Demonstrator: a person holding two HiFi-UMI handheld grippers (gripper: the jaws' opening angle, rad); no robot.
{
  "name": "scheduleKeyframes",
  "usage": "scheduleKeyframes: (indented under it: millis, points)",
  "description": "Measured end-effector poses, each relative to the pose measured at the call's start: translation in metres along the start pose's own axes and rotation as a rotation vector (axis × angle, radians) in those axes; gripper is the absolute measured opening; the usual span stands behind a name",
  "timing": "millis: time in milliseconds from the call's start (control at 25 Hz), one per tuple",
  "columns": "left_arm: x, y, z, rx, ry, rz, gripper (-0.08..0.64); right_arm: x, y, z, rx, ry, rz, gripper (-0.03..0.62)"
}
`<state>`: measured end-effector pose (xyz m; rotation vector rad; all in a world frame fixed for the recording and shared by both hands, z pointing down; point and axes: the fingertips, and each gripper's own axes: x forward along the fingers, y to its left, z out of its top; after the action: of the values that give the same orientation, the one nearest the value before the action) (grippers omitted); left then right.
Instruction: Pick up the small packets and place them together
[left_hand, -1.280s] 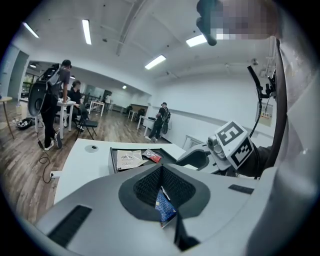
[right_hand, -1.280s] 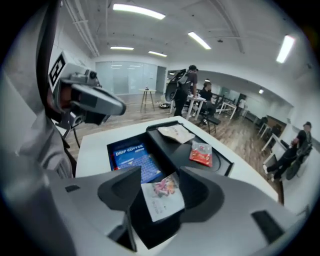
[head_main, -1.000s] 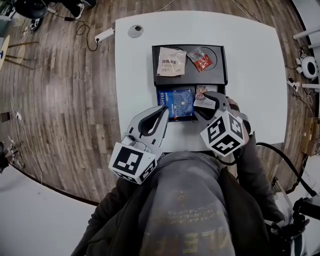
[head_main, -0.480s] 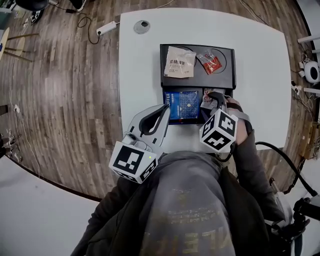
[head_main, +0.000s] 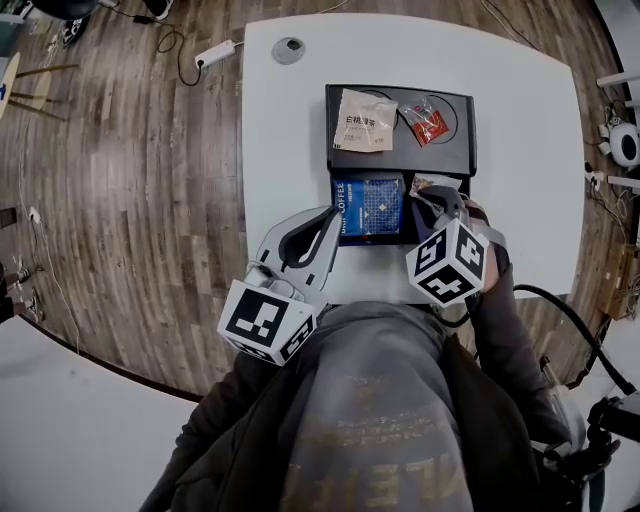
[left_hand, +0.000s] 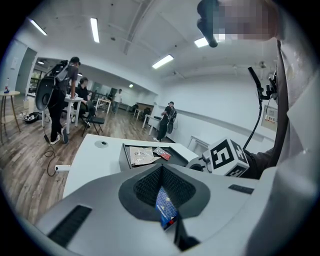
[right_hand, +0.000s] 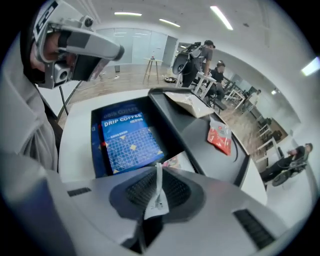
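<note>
- My right gripper (head_main: 437, 205) is over the near right compartment of the black tray (head_main: 400, 158). Its jaws have just been closing and now pinch the top edge of a thin white packet (right_hand: 158, 196), which stands upright between the pads.
- A scrap of pink print shows just below the jaws. I cannot tell whether it belongs to this packet or to a second one under it.
- The blue coffee packets (head_main: 372, 206) fill the near left compartment, just beside my grip.
- The other small packets lie in the far compartment: the beige packet (head_main: 364, 120) and the red packet (head_main: 428, 124), near each other but apart.
- My left gripper (head_main: 325, 222) hangs at the tray's near left corner, jaws together with nothing held. The blue seen through them is the coffee packet beyond.
- The step in hand is the pick-up, I judge: the grasp is made but the packet is not yet lifted clear.
- Next I need a straight lift, since so thin an edge could slip. Then I carry it over the divider and set it down by the beige and red ones.
</note>
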<state>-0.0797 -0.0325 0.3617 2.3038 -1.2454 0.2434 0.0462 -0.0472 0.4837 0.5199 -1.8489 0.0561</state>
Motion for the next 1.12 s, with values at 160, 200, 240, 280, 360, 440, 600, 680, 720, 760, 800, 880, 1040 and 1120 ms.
scheduleKeyframes:
  millis: [160, 200, 240, 280, 360, 440, 600, 680, 720, 760, 800, 880, 1040, 1120]
  points:
    - [-0.007, -0.006, -0.001, 0.008, -0.007, 0.001, 0.003, -0.024, 0.015, 0.015, 0.003, -0.071, 0.011, 0.040]
    - [-0.007, -0.009, 0.000, 0.013, -0.012, -0.004, 0.003, -0.029, 0.018, 0.019, 0.002, -0.091, 0.013, 0.040]
    - [-0.007, -0.013, 0.001, 0.021, -0.019, -0.011, 0.003, -0.035, 0.018, 0.024, 0.000, -0.112, 0.010, 0.040]
    - [-0.006, -0.015, 0.002, 0.029, -0.027, -0.019, 0.003, -0.040, 0.019, 0.028, -0.001, -0.132, 0.007, 0.040]
    - [-0.008, -0.020, 0.006, 0.039, -0.039, -0.023, 0.003, -0.052, 0.020, 0.035, 0.005, -0.171, 0.011, 0.040]
    - [-0.012, -0.024, 0.011, 0.047, -0.049, -0.019, 0.003, -0.064, 0.020, 0.042, 0.013, -0.206, 0.015, 0.040]
    - [-0.015, -0.026, 0.020, 0.062, -0.071, -0.011, 0.003, -0.085, 0.002, 0.056, 0.034, -0.273, -0.022, 0.040]
    - [-0.016, -0.024, 0.023, 0.064, -0.078, -0.005, 0.003, -0.093, -0.016, 0.062, 0.045, -0.297, -0.069, 0.040]
    - [-0.016, -0.023, 0.024, 0.066, -0.081, -0.002, 0.003, -0.096, -0.028, 0.064, 0.050, -0.305, -0.095, 0.040]
    - [-0.015, -0.022, 0.025, 0.067, -0.082, 0.000, 0.003, -0.097, -0.039, 0.067, 0.053, -0.312, -0.119, 0.040]
    - [-0.015, -0.020, 0.025, 0.065, -0.082, 0.002, 0.003, -0.098, -0.051, 0.070, 0.054, -0.319, -0.141, 0.040]
    - [-0.013, -0.016, 0.025, 0.055, -0.077, 0.008, 0.003, -0.095, -0.071, 0.075, 0.056, -0.327, -0.169, 0.040]
    - [-0.012, 0.002, 0.022, 0.023, -0.061, 0.042, 0.003, -0.073, -0.095, 0.077, 0.084, -0.306, -0.157, 0.040]
    - [-0.010, 0.013, 0.022, 0.010, -0.056, 0.061, 0.003, -0.060, -0.105, 0.077, 0.109, -0.291, -0.150, 0.041]
